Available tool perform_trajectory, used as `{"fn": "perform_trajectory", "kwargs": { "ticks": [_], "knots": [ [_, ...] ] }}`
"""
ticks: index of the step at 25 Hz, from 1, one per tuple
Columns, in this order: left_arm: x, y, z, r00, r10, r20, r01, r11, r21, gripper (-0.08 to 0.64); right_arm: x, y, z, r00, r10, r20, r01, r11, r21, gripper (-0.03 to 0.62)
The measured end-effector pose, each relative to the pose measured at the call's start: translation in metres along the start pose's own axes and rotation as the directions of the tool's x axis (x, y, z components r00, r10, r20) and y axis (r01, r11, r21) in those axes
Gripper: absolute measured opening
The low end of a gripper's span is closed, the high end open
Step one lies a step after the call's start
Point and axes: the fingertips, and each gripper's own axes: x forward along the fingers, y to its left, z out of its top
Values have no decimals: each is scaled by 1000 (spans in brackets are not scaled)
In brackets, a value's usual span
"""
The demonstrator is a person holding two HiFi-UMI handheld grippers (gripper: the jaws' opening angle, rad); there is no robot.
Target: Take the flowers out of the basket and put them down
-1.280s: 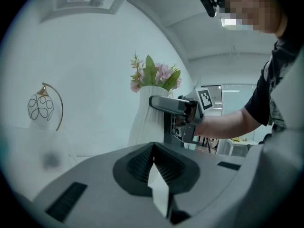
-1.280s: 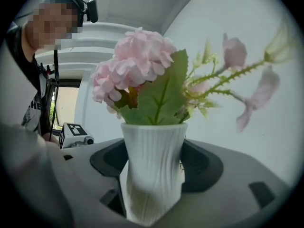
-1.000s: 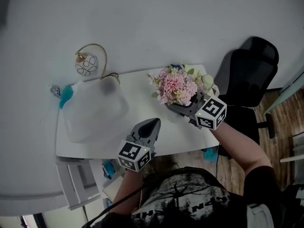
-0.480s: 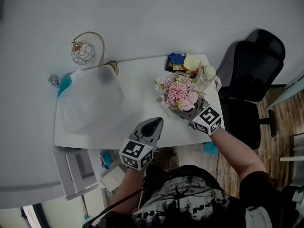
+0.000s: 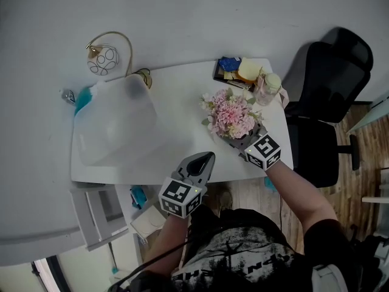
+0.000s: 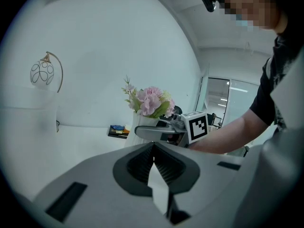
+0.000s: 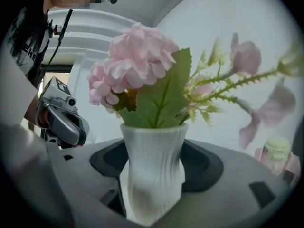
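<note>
A bunch of pink flowers point(image 5: 230, 115) with green leaves stands in a ribbed white vase point(image 7: 153, 165). My right gripper point(image 5: 234, 140) is shut on the vase, holding it upright over the right side of the white table point(image 5: 176, 163). The right gripper view shows the blooms point(image 7: 135, 65) close above the jaws. Whether the vase touches the table is hidden. My left gripper point(image 5: 203, 158) hovers at the table's front edge, shut and empty, left of the flowers. In the left gripper view the flowers point(image 6: 151, 100) and right gripper point(image 6: 142, 133) show ahead. A large pale basket shape point(image 5: 115, 126), blurred, fills the table's left.
A gold arc lamp with a white ball point(image 5: 103, 58) stands at the back left. Blue and yellow items point(image 5: 234, 70) and a pink bottle point(image 5: 267, 89) sit at the back right corner. A black office chair point(image 5: 331, 102) stands right of the table. A drawer unit point(image 5: 97, 218) sits below left.
My right gripper has carried the vase of flowers from the back right corner toward the table's front, uncovering the items there. The left gripper has kept its place, shut.
</note>
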Motion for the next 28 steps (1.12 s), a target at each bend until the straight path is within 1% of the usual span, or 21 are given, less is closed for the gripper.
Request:
{"fn": "perform_trajectory", "kwargs": {
  "ticks": [3,7,11,15,24,28],
  "knots": [
    [5,-3,-8,1000,-11,-20,11,1000,-3,14,-2,-1,-10,1000,-17,2,17,1000,2,336],
    [10,-4,-16,999,-24,-45,23,1000,-5,14,-4,0,-12,999,-36,24,36,999,-2,336],
    [16,-7,-17,998,-35,-48,34,999,-7,14,-4,6,-13,999,-42,33,43,999,-22,336],
    [20,-3,-18,998,-34,-53,34,999,-13,14,-2,5,-13,997,-54,47,55,998,-18,337],
    [14,2,-19,998,-21,-52,20,1000,-20,14,-5,4,-22,997,-80,24,79,997,24,337],
    [15,1,-21,998,-22,-55,20,1000,-23,14,-6,2,-22,996,-92,15,92,996,2,337]
  ]
}}
